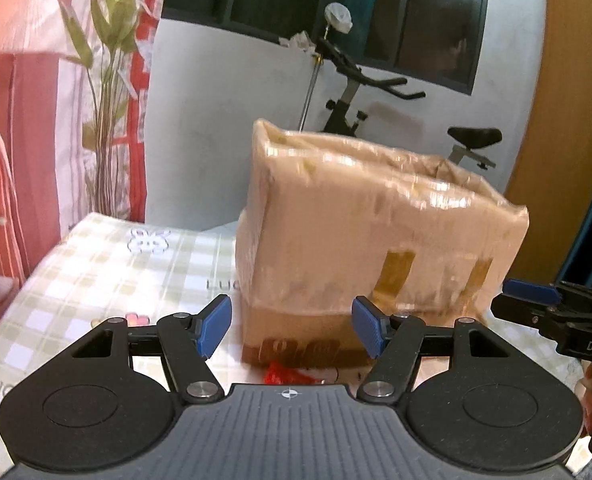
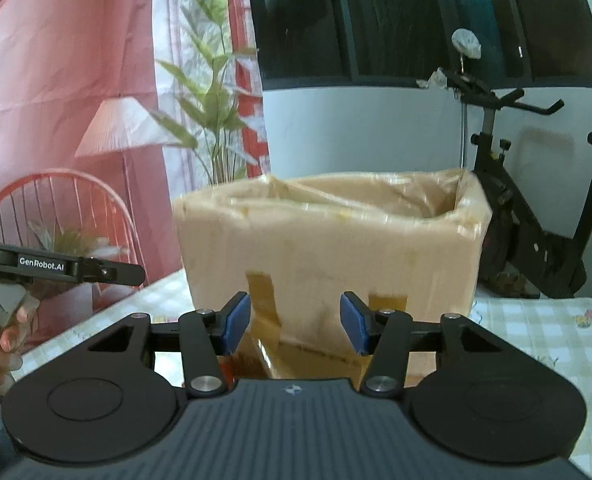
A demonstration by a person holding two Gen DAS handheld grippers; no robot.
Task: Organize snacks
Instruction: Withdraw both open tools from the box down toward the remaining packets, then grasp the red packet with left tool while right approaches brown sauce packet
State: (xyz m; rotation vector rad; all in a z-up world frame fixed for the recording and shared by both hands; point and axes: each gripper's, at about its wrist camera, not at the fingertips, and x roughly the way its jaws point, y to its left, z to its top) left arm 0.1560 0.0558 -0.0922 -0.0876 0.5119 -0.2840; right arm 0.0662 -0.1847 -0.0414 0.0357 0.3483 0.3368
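A tall cardboard box (image 1: 376, 224) wrapped in clear tape, top open, stands on the checked tablecloth (image 1: 107, 264); it also shows in the right wrist view (image 2: 328, 248). My left gripper (image 1: 289, 326) is open and empty, just in front of the box's lower edge. A red snack wrapper (image 1: 281, 374) lies on the table below it, partly hidden. My right gripper (image 2: 293, 322) is open and empty, close to the box's front face. The right gripper also shows at the right edge of the left wrist view (image 1: 536, 304).
An exercise bike (image 2: 536, 216) stands behind the table at the right. A green plant (image 2: 211, 108) and a red printed curtain (image 2: 55, 80) are at the left. The left gripper's arm (image 2: 75, 270) and a hand reach in from the left.
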